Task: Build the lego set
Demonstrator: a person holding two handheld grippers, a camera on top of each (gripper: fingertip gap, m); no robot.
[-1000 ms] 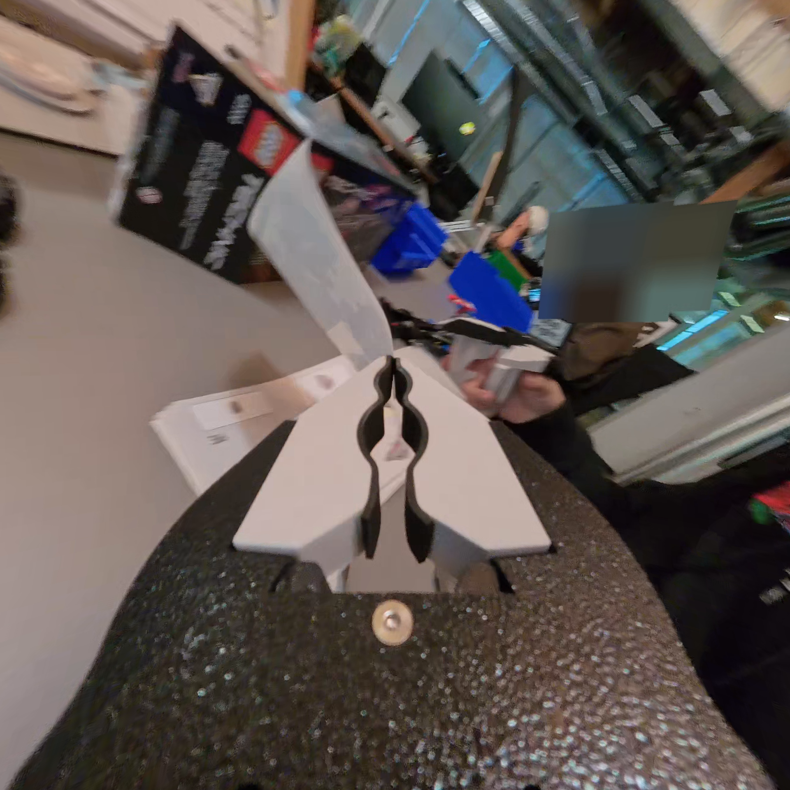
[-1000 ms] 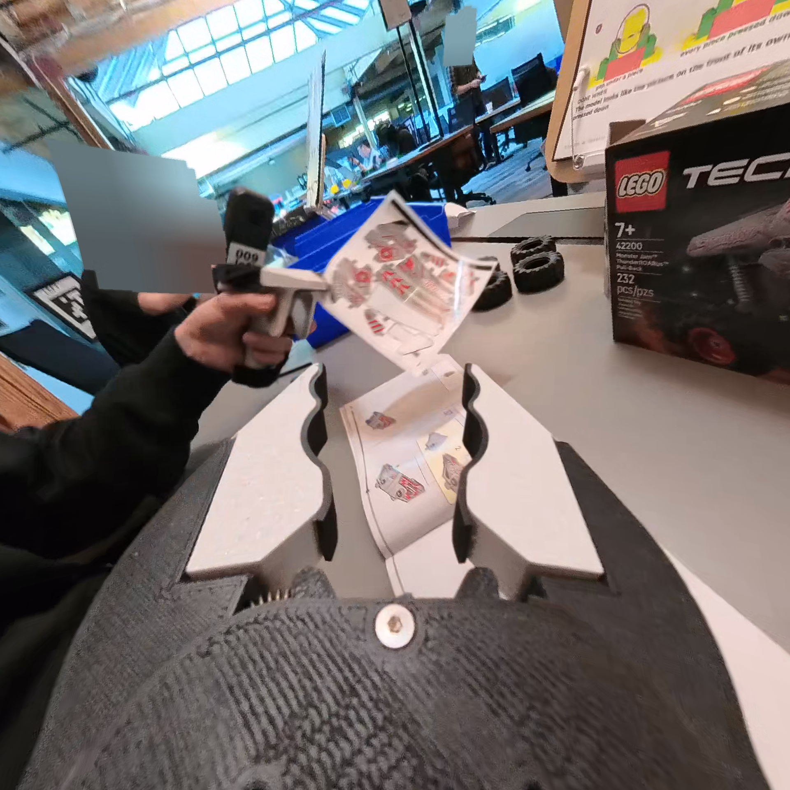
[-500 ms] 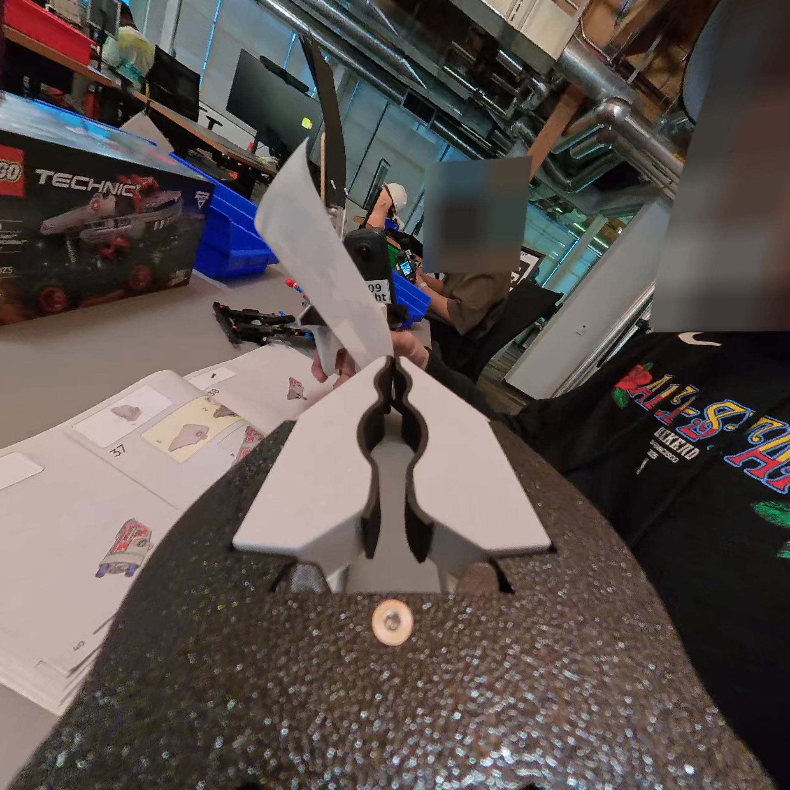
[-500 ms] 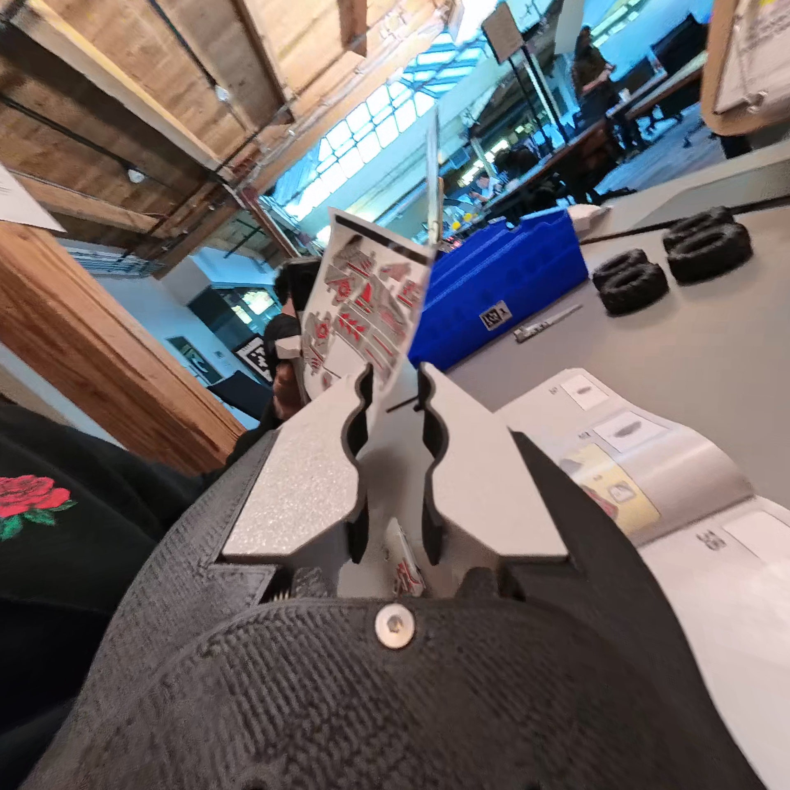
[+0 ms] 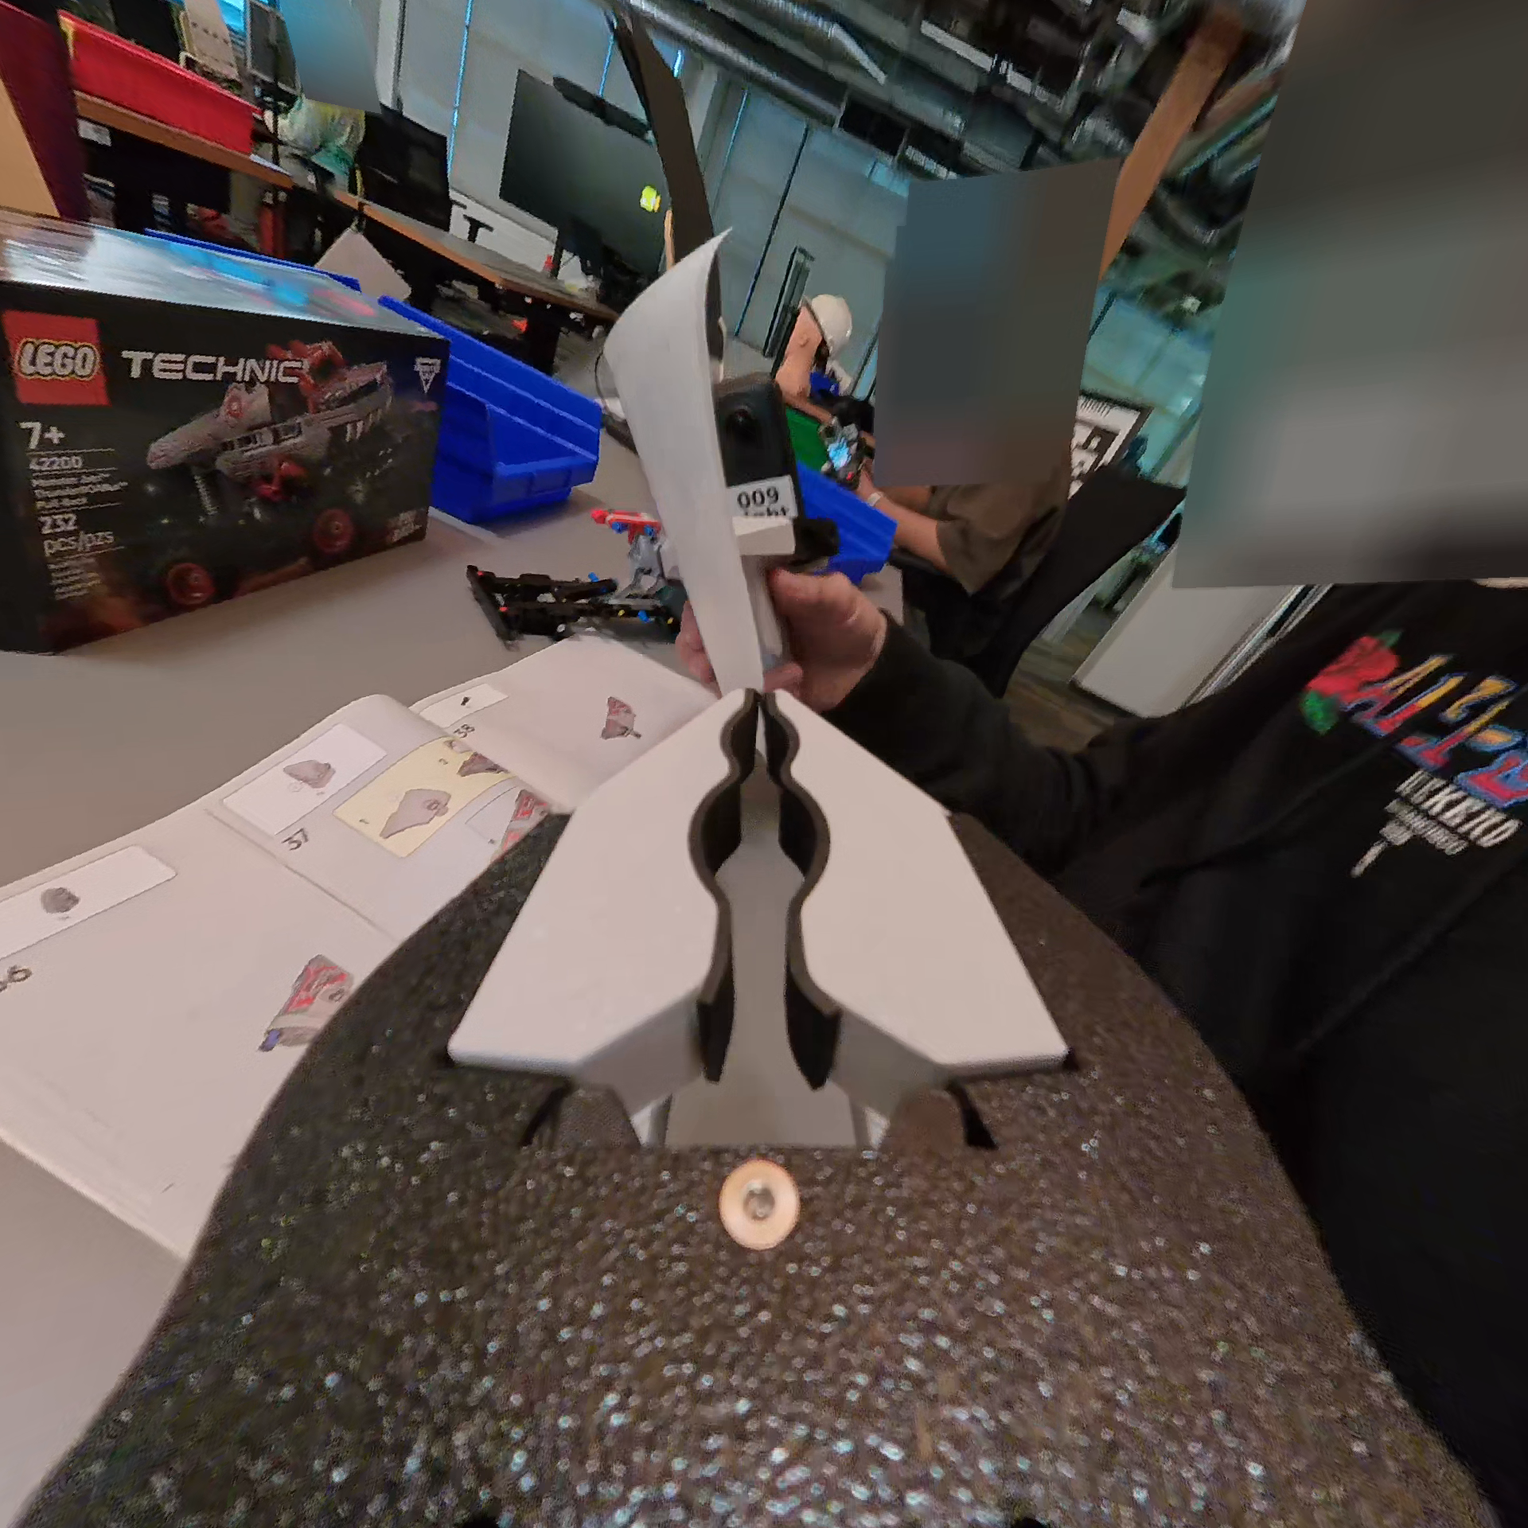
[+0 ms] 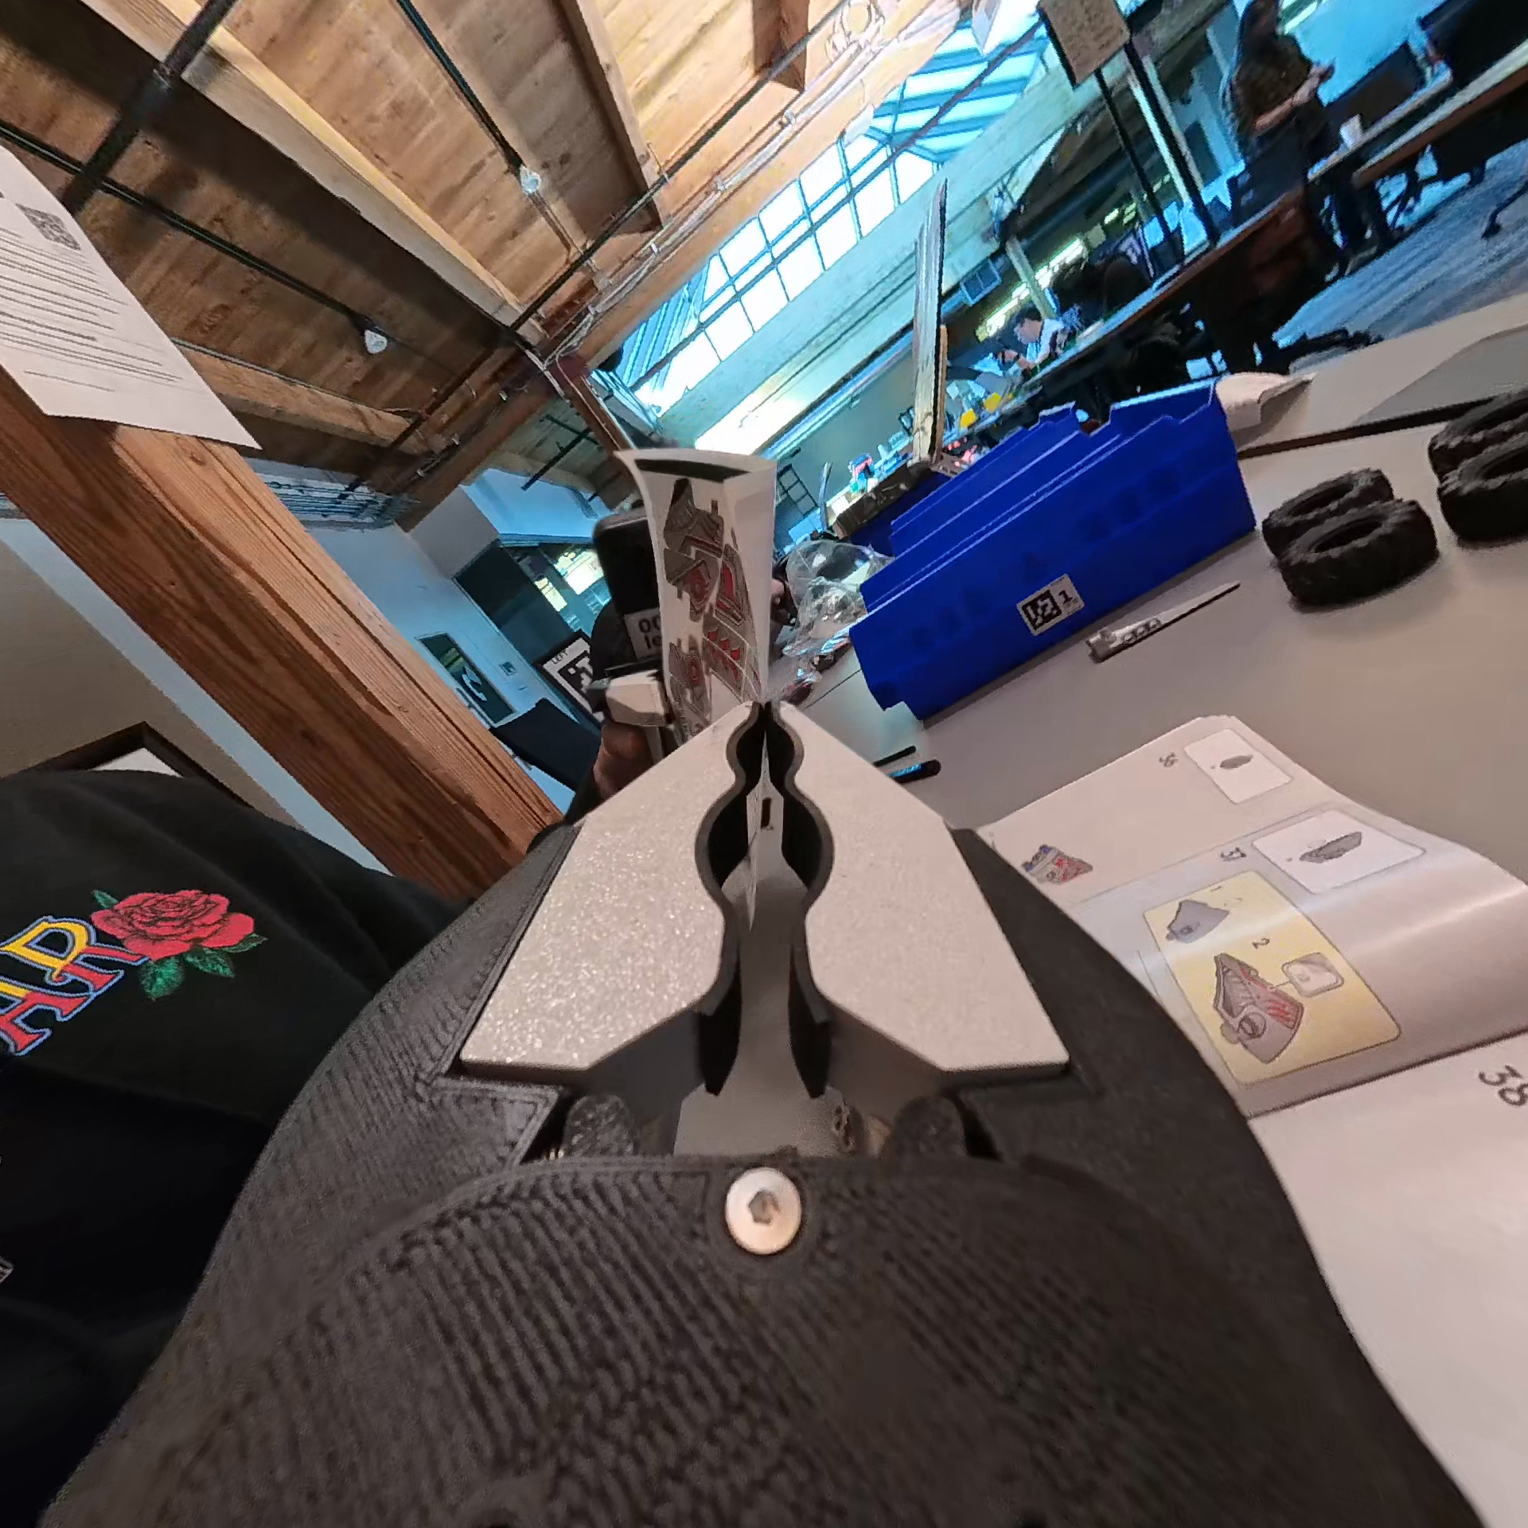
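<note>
Paper sticker sheet [image 6: 713, 595] stands upright above the counter [image 5: 207, 703], pinched by both the left gripper [image 5: 756, 703] and right gripper [image 6: 765, 711], presumably for peeling over the open instruction booklet [image 6: 1290, 934].

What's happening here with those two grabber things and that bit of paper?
A person is building a toy truck kit, holding tongs in each hand. Both the left tongs and right tongs are shut on one curled white sticker sheet, held above the open instruction booklet. The partly built black frame lies untouched on the grey table.
</note>
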